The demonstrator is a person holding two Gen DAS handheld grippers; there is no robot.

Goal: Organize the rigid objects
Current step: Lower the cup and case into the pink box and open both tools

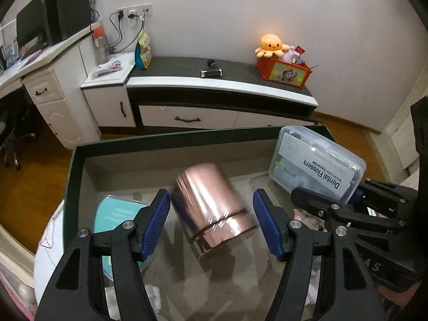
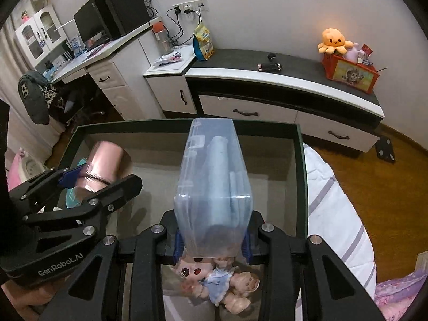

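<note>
A rose-gold metal can (image 1: 211, 208) lies tilted and motion-blurred inside the dark green box (image 1: 165, 140), between the fingers of my left gripper (image 1: 212, 224), which is open around it without touching. It also shows in the right wrist view (image 2: 103, 167). My right gripper (image 2: 211, 243) is shut on a clear plastic dental flossers case (image 2: 214, 184), held above the box (image 2: 299, 155). The case shows in the left wrist view (image 1: 318, 163) at the right.
A teal case (image 1: 117, 214) lies in the box's left part. A doll in a blue dress (image 2: 219, 281) lies under the right gripper. A white quilt (image 2: 337, 214) is at the right. A cabinet (image 1: 222, 96) with an orange bin (image 1: 283, 71) stands behind.
</note>
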